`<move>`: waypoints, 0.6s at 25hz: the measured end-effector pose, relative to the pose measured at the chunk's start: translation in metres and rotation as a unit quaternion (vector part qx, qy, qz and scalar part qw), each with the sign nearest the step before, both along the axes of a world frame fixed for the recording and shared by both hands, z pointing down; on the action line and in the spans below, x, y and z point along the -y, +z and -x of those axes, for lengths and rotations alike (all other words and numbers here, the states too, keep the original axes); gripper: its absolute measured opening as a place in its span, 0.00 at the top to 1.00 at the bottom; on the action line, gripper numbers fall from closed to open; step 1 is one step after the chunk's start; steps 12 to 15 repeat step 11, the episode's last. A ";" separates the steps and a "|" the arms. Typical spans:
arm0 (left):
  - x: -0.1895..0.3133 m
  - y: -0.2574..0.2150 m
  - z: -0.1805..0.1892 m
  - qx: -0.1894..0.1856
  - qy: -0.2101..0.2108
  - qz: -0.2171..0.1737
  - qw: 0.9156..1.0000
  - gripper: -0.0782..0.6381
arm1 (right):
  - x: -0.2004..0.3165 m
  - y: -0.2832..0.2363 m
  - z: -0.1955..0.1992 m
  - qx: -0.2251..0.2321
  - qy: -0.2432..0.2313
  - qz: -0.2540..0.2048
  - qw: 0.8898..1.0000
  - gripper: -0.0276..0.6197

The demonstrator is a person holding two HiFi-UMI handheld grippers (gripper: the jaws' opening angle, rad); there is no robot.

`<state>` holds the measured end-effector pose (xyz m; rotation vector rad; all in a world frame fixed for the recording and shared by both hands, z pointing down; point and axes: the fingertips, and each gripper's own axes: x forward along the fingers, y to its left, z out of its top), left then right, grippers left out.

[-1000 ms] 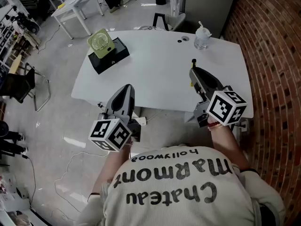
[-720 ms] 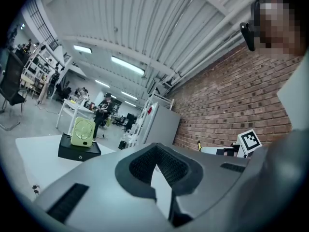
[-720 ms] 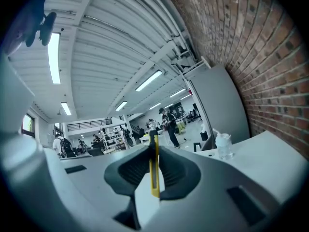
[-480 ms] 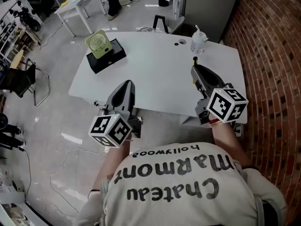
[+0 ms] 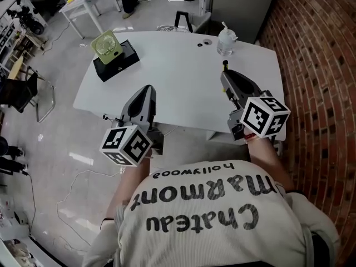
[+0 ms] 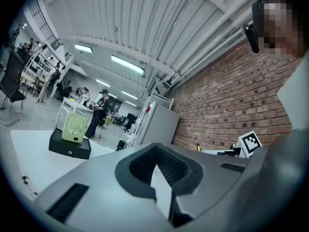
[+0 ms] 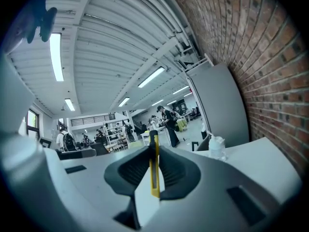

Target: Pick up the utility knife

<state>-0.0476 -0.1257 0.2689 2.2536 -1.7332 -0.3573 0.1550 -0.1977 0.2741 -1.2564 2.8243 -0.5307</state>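
Standing on edge between the pads of the right gripper (image 7: 154,154), the yellow utility knife (image 7: 154,178) is clamped on both flat sides, blade slider facing the camera. Head view: its end (image 5: 225,64) pokes out past the jaw tips of the right gripper (image 5: 225,78), above the right part of the white table (image 5: 178,88), clear of the tabletop.

Clear plastic bottle (image 5: 225,40) stands on the table just beyond the knife's end, not touching it.

Left gripper (image 5: 147,91): held at the table's near edge, well apart from the right one. Its own view shows the left gripper (image 6: 157,159) with jaws apart, only tabletop showing in the gap.

Far left corner of the table: green fan (image 5: 104,42) on a black box (image 5: 117,63). Brick wall (image 5: 320,65) runs along the right side.
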 end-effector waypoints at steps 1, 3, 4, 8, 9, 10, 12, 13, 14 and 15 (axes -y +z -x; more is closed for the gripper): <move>0.001 -0.001 -0.002 0.001 0.000 -0.001 1.000 0.89 | 0.001 0.000 -0.001 -0.001 0.000 0.000 1.000 0.86; 0.003 -0.003 -0.005 0.000 0.000 -0.003 1.000 0.89 | 0.002 0.000 -0.005 -0.003 0.000 0.001 1.000 0.86; 0.004 -0.002 -0.007 0.000 0.001 -0.002 1.000 0.89 | 0.002 0.001 -0.008 -0.004 0.001 0.002 1.000 0.86; 0.006 0.000 -0.011 -0.001 0.003 0.000 1.000 0.89 | 0.004 0.002 -0.011 -0.008 0.000 0.002 1.000 0.86; 0.007 0.000 -0.011 0.000 0.003 0.001 1.000 0.89 | 0.004 0.003 -0.011 -0.009 -0.002 0.002 1.000 0.86; 0.007 0.001 -0.011 0.000 0.003 0.001 1.000 0.89 | 0.004 0.003 -0.010 -0.009 -0.003 0.003 1.000 0.86; 0.008 0.001 -0.012 0.000 0.003 0.002 1.000 0.89 | 0.004 0.004 -0.009 -0.010 -0.005 0.004 1.000 0.86; 0.008 0.001 -0.012 0.000 0.003 0.002 1.000 0.89 | 0.004 0.004 -0.009 -0.010 -0.005 0.004 1.000 0.86; 0.008 0.001 -0.012 0.000 0.003 0.002 1.000 0.89 | 0.004 0.004 -0.009 -0.010 -0.005 0.004 1.000 0.86; 0.008 0.001 -0.012 0.000 0.003 0.002 1.000 0.89 | 0.004 0.004 -0.009 -0.010 -0.005 0.004 1.000 0.86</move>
